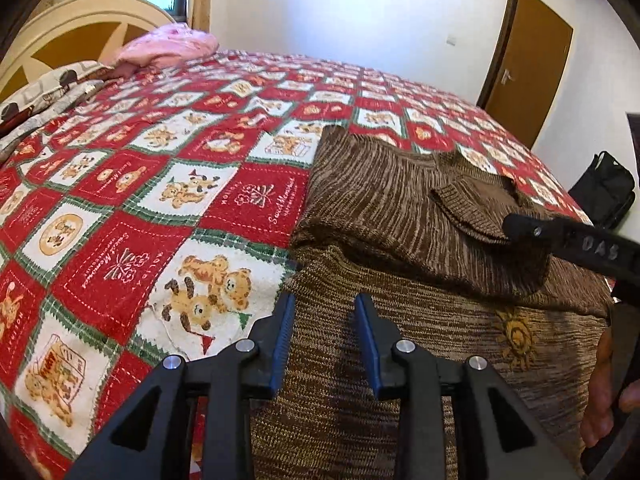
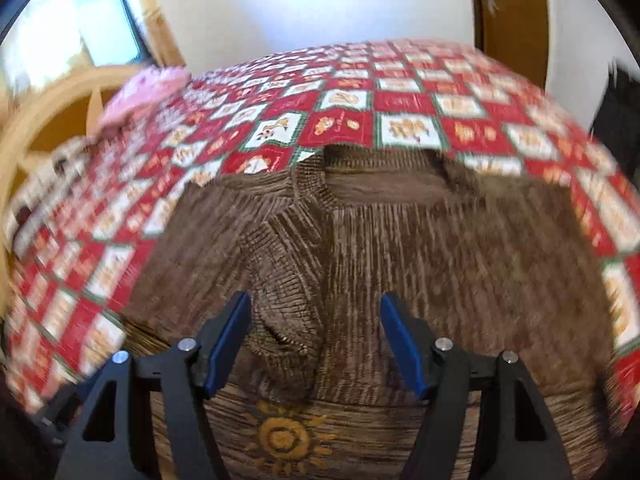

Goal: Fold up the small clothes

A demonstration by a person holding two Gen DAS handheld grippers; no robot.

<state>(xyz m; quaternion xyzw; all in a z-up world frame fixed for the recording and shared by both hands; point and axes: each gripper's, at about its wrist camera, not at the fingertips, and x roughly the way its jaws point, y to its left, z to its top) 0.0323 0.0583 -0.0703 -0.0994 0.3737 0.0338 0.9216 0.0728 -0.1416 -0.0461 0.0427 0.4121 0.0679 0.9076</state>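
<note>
Left wrist view: left gripper [image 1: 325, 344], jaws apart and empty, is hovering over the brown sweater's [image 1: 400, 216] left edge on the bedspread [image 1: 120, 184].
Right wrist view: right gripper [image 2: 316, 346], jaws wide and empty, is hanging over the sweater's folded sleeve [image 2: 288, 264], above the sun motif [image 2: 286, 442].

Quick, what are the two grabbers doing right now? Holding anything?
Left gripper: open, empty, over the sweater.
Right gripper: open wide, empty, over the sweater.

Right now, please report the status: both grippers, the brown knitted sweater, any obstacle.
Left gripper open, empty, at the sweater's left edge. Right gripper open, empty, over the folded part. Brown knitted sweater partly folded on the red checked bedspread. Nothing in the way.
</note>
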